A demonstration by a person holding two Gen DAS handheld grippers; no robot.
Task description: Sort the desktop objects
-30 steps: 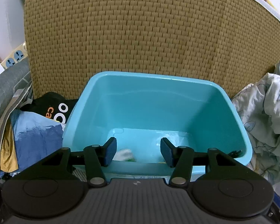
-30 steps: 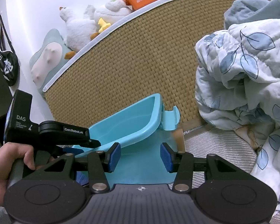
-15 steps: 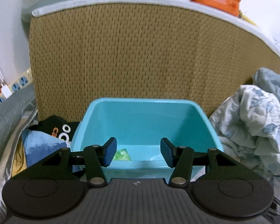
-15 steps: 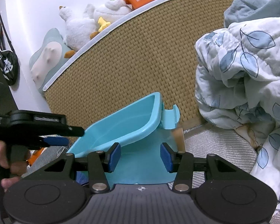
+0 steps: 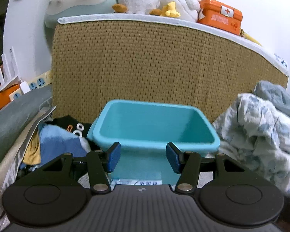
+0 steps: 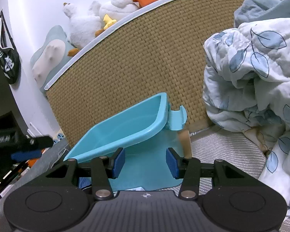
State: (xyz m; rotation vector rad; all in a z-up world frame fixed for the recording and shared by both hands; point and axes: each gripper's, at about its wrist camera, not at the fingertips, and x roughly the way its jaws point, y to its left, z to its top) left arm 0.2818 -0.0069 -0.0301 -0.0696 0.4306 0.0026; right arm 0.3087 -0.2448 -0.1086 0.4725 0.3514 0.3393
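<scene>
Both the left tool (image 5: 143, 159) and the right tool (image 6: 146, 162) are released and hold nothing, so pick one small thing and drop it gently into the blue tub (image 5: 154, 123).

Your left wrist camera faces the teal tub (image 5: 156, 127) squarely from just in front, looking slightly down, the woven headboard (image 5: 145, 61) behind; your right wrist camera sits nearer the tub's (image 6: 125, 127) right side, tilted; both share tub, headboard (image 6: 141, 61) and orange first-aid box (image 5: 220, 16).

Teal plastic tub (image 5: 156, 124) sat before woven rattan headboard (image 5: 154, 61); crumpled leaf-print quilt (image 5: 261, 127) right, blue folded cloth (image 5: 56, 145) left.
</scene>
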